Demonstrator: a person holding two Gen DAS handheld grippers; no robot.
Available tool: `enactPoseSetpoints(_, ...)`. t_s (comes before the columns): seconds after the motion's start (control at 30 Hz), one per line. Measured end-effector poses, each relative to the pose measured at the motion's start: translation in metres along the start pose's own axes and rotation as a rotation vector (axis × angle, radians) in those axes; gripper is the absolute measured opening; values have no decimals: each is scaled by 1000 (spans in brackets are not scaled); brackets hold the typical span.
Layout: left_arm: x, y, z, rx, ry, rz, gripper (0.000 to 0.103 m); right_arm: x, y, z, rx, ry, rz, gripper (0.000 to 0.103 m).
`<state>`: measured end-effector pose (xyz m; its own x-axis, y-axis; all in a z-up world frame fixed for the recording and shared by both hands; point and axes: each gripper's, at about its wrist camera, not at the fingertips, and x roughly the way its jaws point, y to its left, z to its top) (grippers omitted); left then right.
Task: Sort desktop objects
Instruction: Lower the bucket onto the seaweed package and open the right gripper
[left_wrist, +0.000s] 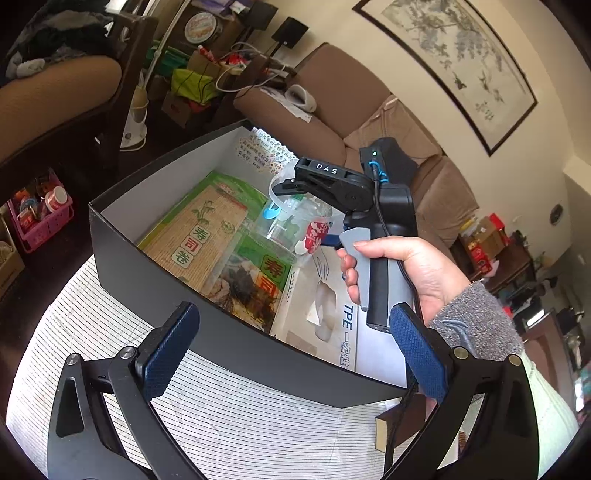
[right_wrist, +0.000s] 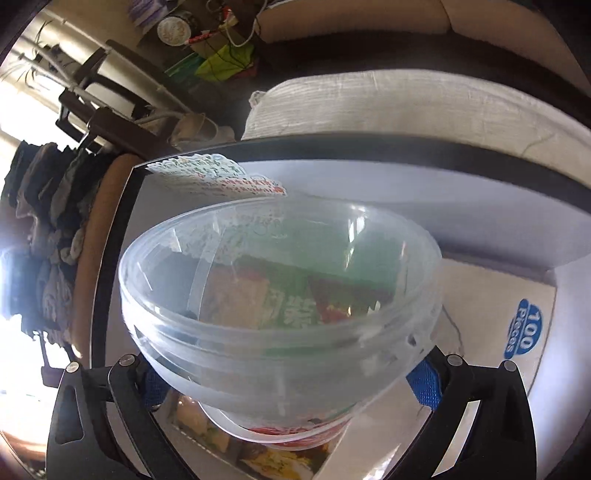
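A black open box (left_wrist: 166, 273) stands on a striped cloth (left_wrist: 221, 406). Inside it lie a green sushi-mat packet (left_wrist: 207, 236) and a white glove carton (left_wrist: 325, 306). A hand (left_wrist: 406, 269) holds my right gripper (left_wrist: 303, 214) tilted down into the box. A clear plastic tub (left_wrist: 284, 225) with a red patterned label sits between its fingers. In the right wrist view the tub (right_wrist: 280, 280) fills the space between the wide-spread blue pads (right_wrist: 424, 376) of the right gripper (right_wrist: 288, 376), which do not clearly press on it. My left gripper (left_wrist: 293, 314) hangs open and empty before the box's near wall.
A handwritten note (left_wrist: 266, 151) leans on the box's far wall. A brown sofa (left_wrist: 369, 110) stands behind the box and a pink basket (left_wrist: 40, 214) sits on the floor at the left. A small brown block (left_wrist: 391, 424) lies on the cloth by the box's near corner.
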<state>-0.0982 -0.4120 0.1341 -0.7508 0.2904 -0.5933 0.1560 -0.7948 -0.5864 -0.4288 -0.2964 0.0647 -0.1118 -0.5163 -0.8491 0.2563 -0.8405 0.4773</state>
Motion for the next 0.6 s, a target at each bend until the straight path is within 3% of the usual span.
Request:
enactPoseSetpoints(0.07,0,-1,0,2,3,-6,103,-2,-8,-1,54,14,45,103)
enactPoseSetpoints(0.33,0,-2,-1,1,6,-22,103,-27,-17,-6,62,22,-3,103)
enactPoseSetpoints(0.47,-1,-3,-1,4,3,-22,103,-36,-19,-10,60,-5,-2,103)
enactPoseSetpoints(0.6,-1,-2,0,3,3,-22,103,-57,-17,-15,62,-72,55,103)
